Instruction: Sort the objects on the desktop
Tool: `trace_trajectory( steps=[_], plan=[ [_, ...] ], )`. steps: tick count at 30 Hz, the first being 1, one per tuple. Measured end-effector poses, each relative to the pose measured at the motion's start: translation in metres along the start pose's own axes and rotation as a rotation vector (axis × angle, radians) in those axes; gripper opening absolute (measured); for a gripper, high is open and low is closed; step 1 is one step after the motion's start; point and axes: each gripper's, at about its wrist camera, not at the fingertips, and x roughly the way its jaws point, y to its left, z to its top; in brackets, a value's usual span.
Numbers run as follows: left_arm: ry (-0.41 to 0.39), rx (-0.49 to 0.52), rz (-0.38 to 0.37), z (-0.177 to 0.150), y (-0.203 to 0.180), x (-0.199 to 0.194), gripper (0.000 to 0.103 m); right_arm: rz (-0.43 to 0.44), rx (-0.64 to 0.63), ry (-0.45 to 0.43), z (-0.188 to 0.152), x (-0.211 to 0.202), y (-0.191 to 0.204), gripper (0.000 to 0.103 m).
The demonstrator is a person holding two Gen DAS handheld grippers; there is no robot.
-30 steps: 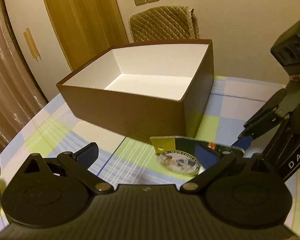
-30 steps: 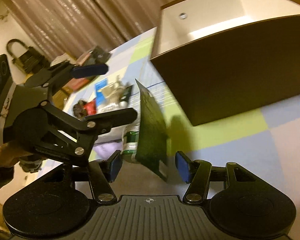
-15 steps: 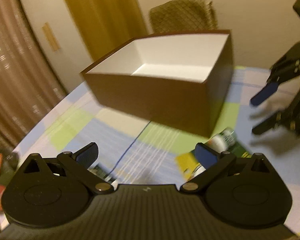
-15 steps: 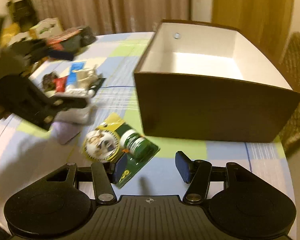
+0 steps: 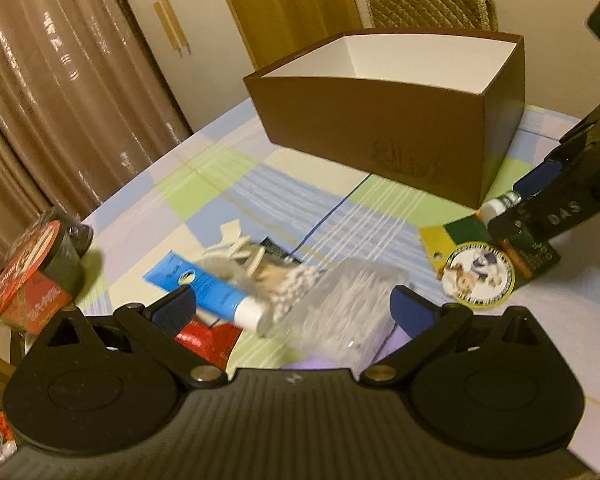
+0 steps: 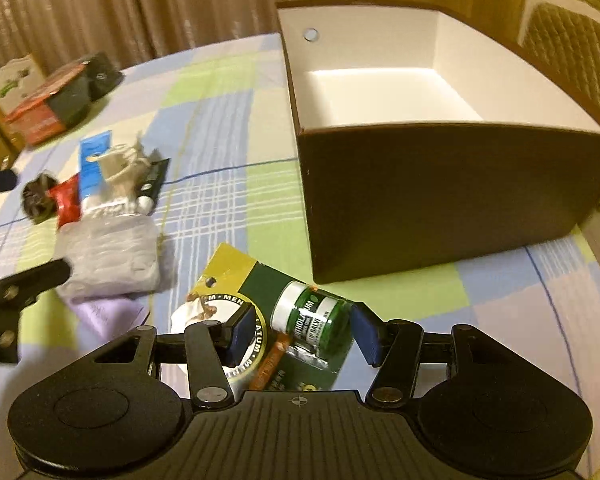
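Observation:
A green and yellow blister card [image 6: 236, 280] with a green jar [image 6: 310, 314] lies flat on the checked tablecloth, just in front of the brown box [image 6: 440, 200], whose white inside is empty. My right gripper [image 6: 304, 334] is open, its blue pads on either side of the jar. The left wrist view shows the same card [image 5: 476, 276] under the right gripper [image 5: 518, 200]. My left gripper [image 5: 292, 308] is open above a blue tube [image 5: 204, 284] and a clear box of cotton swabs [image 5: 348, 300].
A small pile beside the tube holds a red packet [image 6: 66, 200], white cord [image 6: 120, 164] and a dark item. A red-lidded black cup [image 5: 32, 276] stands at the table's left edge. Curtains hang behind, and a quilted chair back [image 5: 428, 0] is beyond the box.
The card stood upright between the two grippers; now it lies flat. My left gripper has swung left to the pile. My right gripper has come down around the jar.

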Motion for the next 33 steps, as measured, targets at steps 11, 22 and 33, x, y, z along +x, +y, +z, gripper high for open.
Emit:
trace_trajectory(
  steps=[11,22,33],
  plan=[
    [0.028,0.021,-0.069,-0.013,0.013,0.004,0.101,0.030,-0.082,0.031,-0.008,-0.001,-0.001,0.038],
    [0.076,0.141,-0.215,0.001,0.004,0.032,0.087,0.090,-0.242,0.071,-0.018,-0.005,-0.006,0.039],
    [0.211,0.220,-0.314,0.014,-0.005,0.060,0.062,0.087,-0.338,0.069,-0.021,-0.001,0.002,0.039]
  ],
)
